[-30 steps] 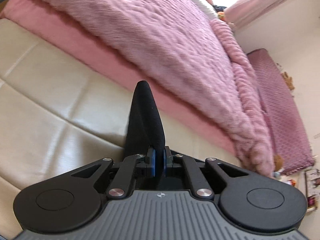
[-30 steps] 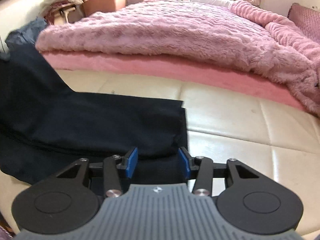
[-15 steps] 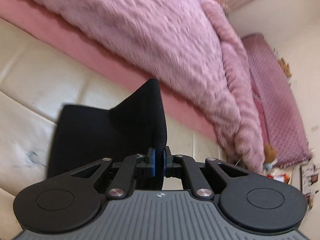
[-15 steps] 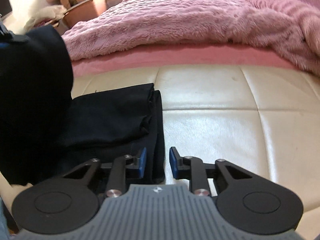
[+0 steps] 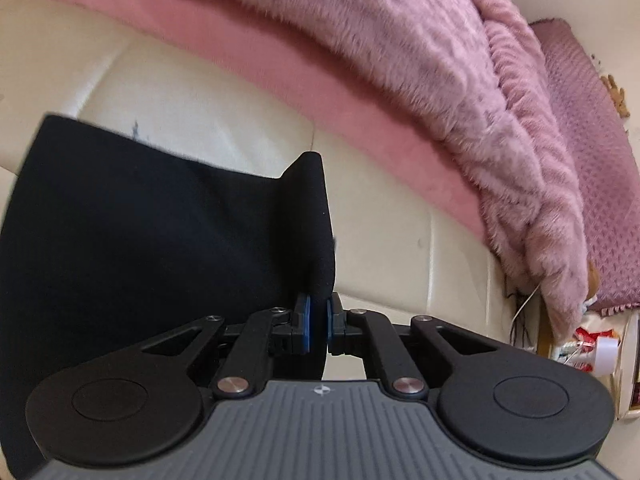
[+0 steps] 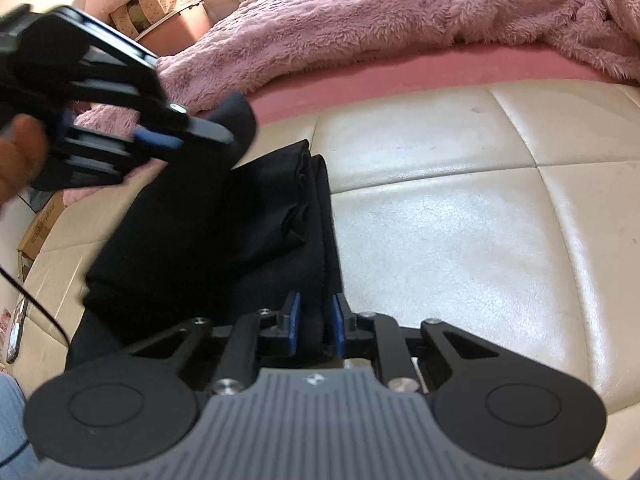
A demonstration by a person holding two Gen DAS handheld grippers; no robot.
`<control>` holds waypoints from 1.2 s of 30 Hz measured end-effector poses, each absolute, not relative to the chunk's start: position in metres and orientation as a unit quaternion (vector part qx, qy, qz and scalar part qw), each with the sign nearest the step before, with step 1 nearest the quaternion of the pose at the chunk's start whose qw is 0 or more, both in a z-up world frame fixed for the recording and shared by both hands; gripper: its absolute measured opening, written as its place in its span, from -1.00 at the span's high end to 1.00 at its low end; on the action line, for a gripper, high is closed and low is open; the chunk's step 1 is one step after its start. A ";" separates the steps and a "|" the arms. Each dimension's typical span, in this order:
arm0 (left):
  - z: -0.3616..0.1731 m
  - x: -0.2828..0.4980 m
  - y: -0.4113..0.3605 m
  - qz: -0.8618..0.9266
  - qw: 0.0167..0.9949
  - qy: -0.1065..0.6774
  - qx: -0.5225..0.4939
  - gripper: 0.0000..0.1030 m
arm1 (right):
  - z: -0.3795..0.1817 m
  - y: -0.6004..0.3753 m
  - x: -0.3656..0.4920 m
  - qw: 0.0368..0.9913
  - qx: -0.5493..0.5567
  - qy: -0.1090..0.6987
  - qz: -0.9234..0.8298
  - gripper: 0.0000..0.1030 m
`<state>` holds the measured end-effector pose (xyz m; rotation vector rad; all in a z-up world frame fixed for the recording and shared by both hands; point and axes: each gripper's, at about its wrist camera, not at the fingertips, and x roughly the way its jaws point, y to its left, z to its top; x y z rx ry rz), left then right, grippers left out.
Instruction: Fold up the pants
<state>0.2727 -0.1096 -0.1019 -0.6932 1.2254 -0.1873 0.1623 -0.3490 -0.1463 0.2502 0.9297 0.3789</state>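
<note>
**Black pants half folded, both grippers on the cloth**

One pair of pants point(image 6: 224, 236) here, black, lying on the cream padded bench point(image 6: 460, 240) at the foot of a bed. In the right wrist view they sit left of centre, folded into layers, with a straight stacked edge running from the near side away toward the far side. To the right of that edge the bench is bare leather all the way across: plenty of open room there. To the far side, a pink sheet point(image 6: 400, 76) meets the bench, and above it the fluffy pink blanket point(image 6: 360, 20) hangs over.

Two grippers in play. The right gripper point(image 6: 316, 324) is at the near end of the stacked edge; its blue fingers point(image 6: 295, 320) are closing, narrow now, with the cloth edge between them and touching both. The left gripper point(image 5: 316, 322) has its fingers point(image 5: 306, 326) pinched tight on a fold of the pants, and that fold stands up as a dark peak ahead of it. In the right wrist view it shows up high on the left point(image 6: 188, 136), blurred, held by a hand point(image 6: 18, 156), with a flap of cloth hanging from it down onto the folded layers.

In the left wrist view the pants point(image 5: 160, 232) fill the left half; their far edge runs slanting across the bench point(image 5: 400, 248), and to the right the bench stays clear up to its end, where the blanket point(image 5: 440, 80) drapes down. Beyond that, some small clutter, too small to tell.
</note>
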 end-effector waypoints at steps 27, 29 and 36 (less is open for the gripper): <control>-0.085 0.182 0.015 -0.083 0.841 0.492 -0.210 0.67 | -0.119 -0.342 0.192 0.851 0.226 0.447 0.156 0.69; -0.088 0.180 0.020 -0.079 0.841 0.490 -0.216 0.68 | -0.119 -0.341 0.196 0.843 0.239 0.455 0.159 0.94; -0.083 0.184 0.028 -0.093 0.854 0.465 -0.212 0.68 | -0.061 -0.322 0.177 0.881 0.188 0.395 0.179 0.99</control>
